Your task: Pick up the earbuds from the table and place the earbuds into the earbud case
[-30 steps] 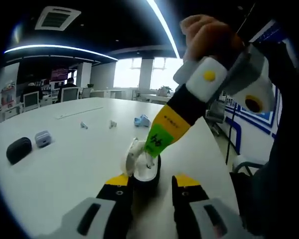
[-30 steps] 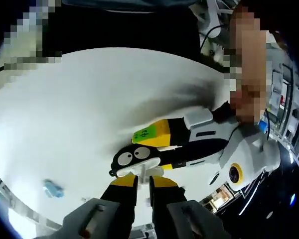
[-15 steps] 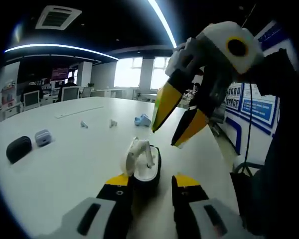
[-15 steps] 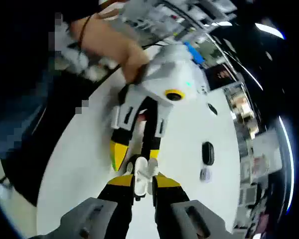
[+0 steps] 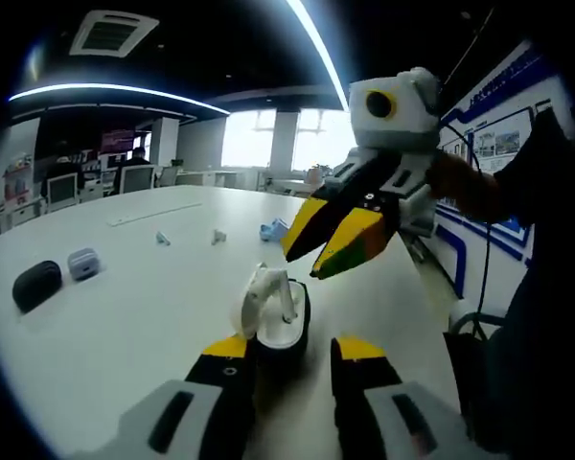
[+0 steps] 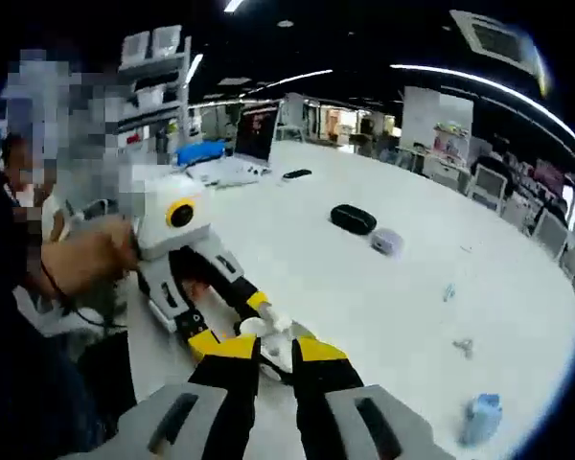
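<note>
The earbud case (image 5: 280,331) lies open on the white table (image 5: 125,307): a black shell with its white lid raised and a white earbud (image 5: 286,299) standing in it. It sits just past my left gripper (image 5: 294,350), which is open; the left jaw is against the shell and a gap shows at the right jaw. My right gripper (image 5: 308,264) hovers above and behind the case, jaws a narrow gap apart with nothing between them. In the right gripper view, my right gripper (image 6: 277,347) points down at the case (image 6: 265,327) and at the left gripper (image 6: 232,321).
Two loose earbuds (image 5: 160,240) (image 5: 217,237) and a blue object (image 5: 273,231) lie far back on the table. A black case (image 5: 35,286) and a lavender case (image 5: 82,264) sit at the left. A person's hand (image 6: 86,264) holds the left gripper near the table's edge.
My right gripper has lifted off the case and drawn back up and to the right, leaving a white earbud in it. The left gripper and the case have not moved.
</note>
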A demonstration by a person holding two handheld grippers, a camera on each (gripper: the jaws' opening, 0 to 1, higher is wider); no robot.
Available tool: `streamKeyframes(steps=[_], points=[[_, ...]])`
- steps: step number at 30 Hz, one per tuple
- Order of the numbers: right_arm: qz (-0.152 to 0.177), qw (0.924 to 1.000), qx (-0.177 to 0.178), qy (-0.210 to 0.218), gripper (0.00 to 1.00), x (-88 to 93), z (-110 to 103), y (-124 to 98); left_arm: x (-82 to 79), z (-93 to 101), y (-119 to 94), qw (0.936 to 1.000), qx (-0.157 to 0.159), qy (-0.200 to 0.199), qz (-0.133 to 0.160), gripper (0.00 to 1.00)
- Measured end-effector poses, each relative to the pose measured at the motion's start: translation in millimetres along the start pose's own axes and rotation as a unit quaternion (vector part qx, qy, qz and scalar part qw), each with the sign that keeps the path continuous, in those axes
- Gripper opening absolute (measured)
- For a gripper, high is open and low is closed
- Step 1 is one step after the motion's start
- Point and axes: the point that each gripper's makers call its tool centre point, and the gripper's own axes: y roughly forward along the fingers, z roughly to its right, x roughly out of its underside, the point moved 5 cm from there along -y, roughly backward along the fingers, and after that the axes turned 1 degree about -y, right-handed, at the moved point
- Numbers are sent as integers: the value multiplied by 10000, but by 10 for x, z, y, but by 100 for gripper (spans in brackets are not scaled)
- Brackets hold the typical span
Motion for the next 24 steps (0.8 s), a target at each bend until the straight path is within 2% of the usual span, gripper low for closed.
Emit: streamKeyframes(steps=[2,4,9,14,18,24], points=[[190,9984,-143,514,13,23,-47,44,-3,0,3,10000,0,6,-2,33],[261,9965,-241,761,13,37,-82,77,-3,3,5,10000,4,13,-13,33],[344,9960,-150,807,13,16,-67,142,-1,5,7,10000,17,20,-28,33],[353,9971,-169,653,6,0,-86,177,1,7,12,10000,19,32,-43,33],[329,9985,-194,386,5,18,-116,164,1,10,14,10000,21,34,-51,33],[231,9986,-224,-409,5,29,-167,143,1,15,29,10000,22,44,-70,33]])
